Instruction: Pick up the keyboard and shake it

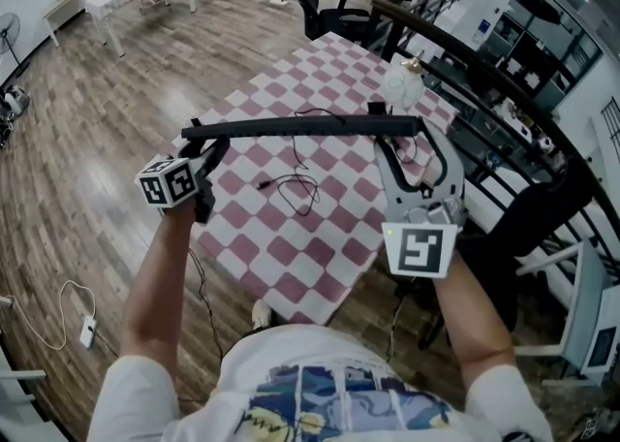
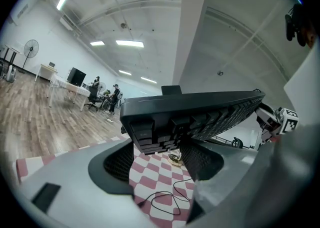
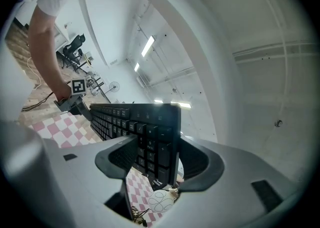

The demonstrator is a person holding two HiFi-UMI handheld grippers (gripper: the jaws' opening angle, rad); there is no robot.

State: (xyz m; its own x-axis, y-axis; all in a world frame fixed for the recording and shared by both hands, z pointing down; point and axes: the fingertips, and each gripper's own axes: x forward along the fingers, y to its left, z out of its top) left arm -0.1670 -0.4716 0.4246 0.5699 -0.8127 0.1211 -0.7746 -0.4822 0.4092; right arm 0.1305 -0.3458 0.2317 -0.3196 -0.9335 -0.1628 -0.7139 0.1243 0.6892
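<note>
The keyboard is up in the air above the desk; the left claw is closed on one end and the right claw on the other; it seems light, stiff and smooth, so I would grip both ends firmly.

A keyboard is held above the desk, its left end clamped in the left tool and its right end in the right tool. A cable lies on the desk beneath it, and a small round object stands behind its right end.
</note>
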